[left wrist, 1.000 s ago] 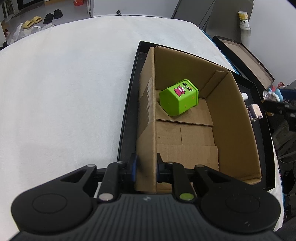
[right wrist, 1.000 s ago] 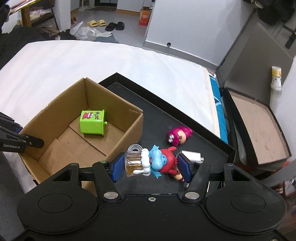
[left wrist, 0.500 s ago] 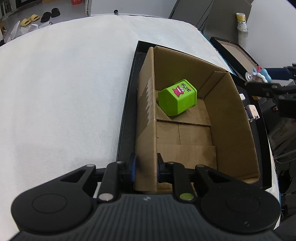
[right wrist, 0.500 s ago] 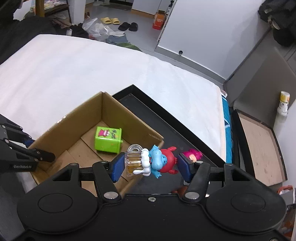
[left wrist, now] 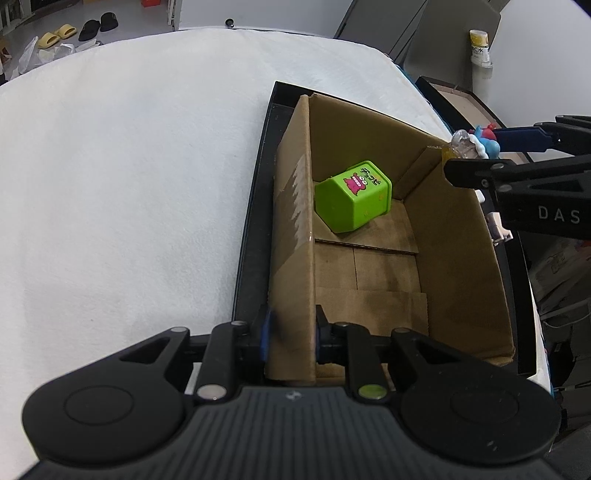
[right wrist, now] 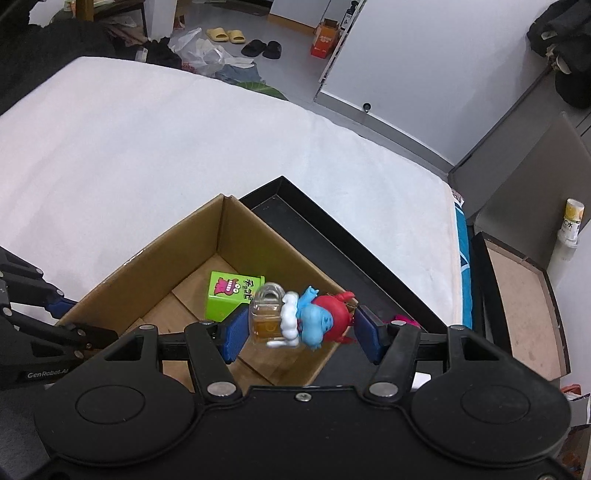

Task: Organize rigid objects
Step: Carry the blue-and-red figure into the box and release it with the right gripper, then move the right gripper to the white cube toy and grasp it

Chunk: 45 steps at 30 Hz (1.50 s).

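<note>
Left hand-held gripper (left wrist: 291,334): matte black body, ribbed top plate, two round recessed discs, blue pads on fingers; silver stud and yellow-green stud seen on linkage arms. Right hand-held gripper (right wrist: 298,328): black body, blue pads, silver rivets, central screw. White lettering "GenRobot.AI" and "DAS" noted on sides.

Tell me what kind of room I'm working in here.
Most likely a bedroom at home. The work surface looks like a bare white mattress, slippers and a plastic bag lie on the floor beyond it, and dark clothes hang at the upper right.
</note>
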Motion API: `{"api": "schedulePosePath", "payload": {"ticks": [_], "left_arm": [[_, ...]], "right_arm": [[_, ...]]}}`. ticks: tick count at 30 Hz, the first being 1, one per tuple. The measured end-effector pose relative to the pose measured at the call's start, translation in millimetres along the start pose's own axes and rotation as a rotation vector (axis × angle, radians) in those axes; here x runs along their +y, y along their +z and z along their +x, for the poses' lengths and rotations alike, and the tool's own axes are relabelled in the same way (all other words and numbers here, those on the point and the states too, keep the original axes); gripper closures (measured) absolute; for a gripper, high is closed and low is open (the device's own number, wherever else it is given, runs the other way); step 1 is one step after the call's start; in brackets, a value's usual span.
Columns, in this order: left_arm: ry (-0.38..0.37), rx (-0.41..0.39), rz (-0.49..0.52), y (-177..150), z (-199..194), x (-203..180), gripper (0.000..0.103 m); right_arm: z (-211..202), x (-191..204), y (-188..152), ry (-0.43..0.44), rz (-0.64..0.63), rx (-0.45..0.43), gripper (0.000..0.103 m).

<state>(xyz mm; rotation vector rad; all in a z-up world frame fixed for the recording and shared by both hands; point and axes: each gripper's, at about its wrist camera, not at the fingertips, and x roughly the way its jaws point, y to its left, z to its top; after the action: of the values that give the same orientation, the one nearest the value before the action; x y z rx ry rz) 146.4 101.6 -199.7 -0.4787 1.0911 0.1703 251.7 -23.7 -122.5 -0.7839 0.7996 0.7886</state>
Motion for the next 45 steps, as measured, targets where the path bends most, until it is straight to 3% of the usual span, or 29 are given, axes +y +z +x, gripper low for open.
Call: {"api": "schedulePosePath", "payload": {"ticks": [6,9,23,45], "left_arm": [[-0.004,0.001,0.000,1.5,0.3,0.9,0.084],[-0.009,-0.001,-0.001,2.0,-0.1,1.7,0.083],[-0.027,-0.007,-0.009,2.3,-1.7,3.3,0.081],[0.015,-0.084,-0.046,0.9,-12.9,3.4,0.081]], "right_arm": [[3.2,2.3,4.2,-0.026,-0.003,-0.008,0.044],[4.9,2.1,5.7,-0.040,0.012,0.007,0.038],[-5.3,-9.1,0.3,-0.027,0.035,-0.001,0.038],[-14.8,-78.0,-49.9,-0.008,0.238,-0.024,0.037]]}}
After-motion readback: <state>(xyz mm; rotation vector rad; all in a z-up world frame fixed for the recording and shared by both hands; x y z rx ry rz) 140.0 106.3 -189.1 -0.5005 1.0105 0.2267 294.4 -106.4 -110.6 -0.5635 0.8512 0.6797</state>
